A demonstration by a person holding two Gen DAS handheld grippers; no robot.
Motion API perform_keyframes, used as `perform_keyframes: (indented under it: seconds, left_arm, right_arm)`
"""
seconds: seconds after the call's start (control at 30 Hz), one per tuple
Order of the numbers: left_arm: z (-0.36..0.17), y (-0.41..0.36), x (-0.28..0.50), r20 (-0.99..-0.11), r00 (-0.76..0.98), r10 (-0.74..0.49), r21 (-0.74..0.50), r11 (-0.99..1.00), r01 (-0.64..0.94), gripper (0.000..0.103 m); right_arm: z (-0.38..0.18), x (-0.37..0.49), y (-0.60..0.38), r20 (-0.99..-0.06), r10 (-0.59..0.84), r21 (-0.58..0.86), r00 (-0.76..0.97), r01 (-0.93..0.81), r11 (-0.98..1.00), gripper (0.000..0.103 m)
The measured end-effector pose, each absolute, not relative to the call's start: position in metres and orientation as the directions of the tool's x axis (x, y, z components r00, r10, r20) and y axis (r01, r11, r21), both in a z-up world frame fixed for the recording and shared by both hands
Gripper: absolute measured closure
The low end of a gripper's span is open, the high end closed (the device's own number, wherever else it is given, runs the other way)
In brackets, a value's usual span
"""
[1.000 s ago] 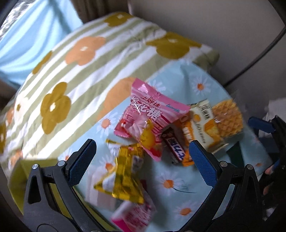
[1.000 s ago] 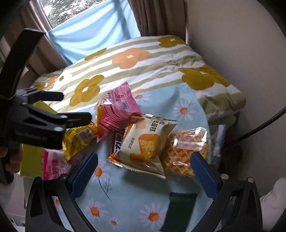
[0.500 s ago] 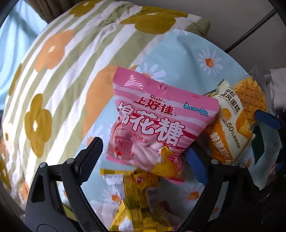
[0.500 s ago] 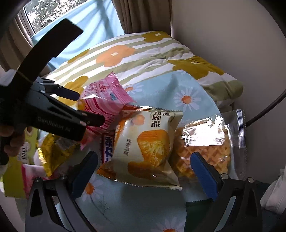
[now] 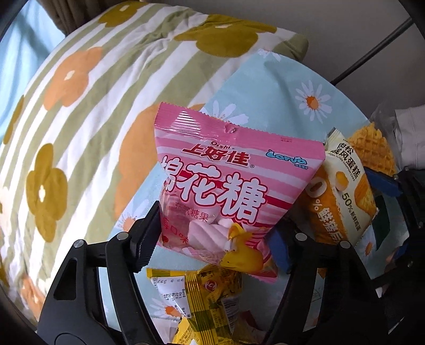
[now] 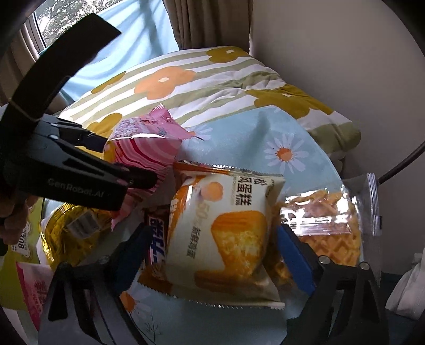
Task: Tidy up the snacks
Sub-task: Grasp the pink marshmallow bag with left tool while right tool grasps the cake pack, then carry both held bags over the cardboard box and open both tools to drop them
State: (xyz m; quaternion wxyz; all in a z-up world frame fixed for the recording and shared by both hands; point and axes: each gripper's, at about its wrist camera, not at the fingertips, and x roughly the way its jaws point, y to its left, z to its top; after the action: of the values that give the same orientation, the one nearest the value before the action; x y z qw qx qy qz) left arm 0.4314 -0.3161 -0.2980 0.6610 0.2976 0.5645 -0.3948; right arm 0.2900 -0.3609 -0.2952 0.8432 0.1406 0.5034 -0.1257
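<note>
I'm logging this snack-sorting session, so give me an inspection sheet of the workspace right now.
Surface: light blue daisy-print cloth over a floral striped quilt.
Job's things: pink marshmallow bag; chiffon cake pack; waffle pack; yellow snack bag; chocolate bar partly under the cake pack.
Clutter: more packets at left edge, partly hidden.
Grippers: left gripper closing around the marshmallow bag; right gripper open, straddling the cake pack.
Cables: dark cable along the wall.
Surroundings: curtain, window, beige wall.
</note>
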Motion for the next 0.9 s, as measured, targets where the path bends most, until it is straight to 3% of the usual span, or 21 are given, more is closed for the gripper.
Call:
perform_keyframes:
  seconds: [0.13, 0.4, 0.9]
  left_arm:
    - [-0.296, -0.314, 0.435, -0.98, 0.056, -0.193, -0.056, 0.532, 0.845, 0.036]
    - [-0.291, -0.303, 0.44, -0.978, 0.061, -0.201, -0.066, 0.572, 0.818, 0.036]
    - [-0.223, -0.289, 0.427, -0.946, 0.166, -0.28, -0.064, 0.661, 0.748, 0.036]
  right_arm:
    - [-0.298, 0.295, -0.36, -0.886, -0.075, 0.103, 0.457, 0.354, 0.93, 0.019]
    - [-0.301, 0.299, -0.362, -0.887, -0.092, 0.084, 0.453, 0.355, 0.931, 0.041]
    - [-0.244, 0.284, -0.366, -0.827, -0.055, 0.146, 0.56, 0.307, 0.94, 0.042]
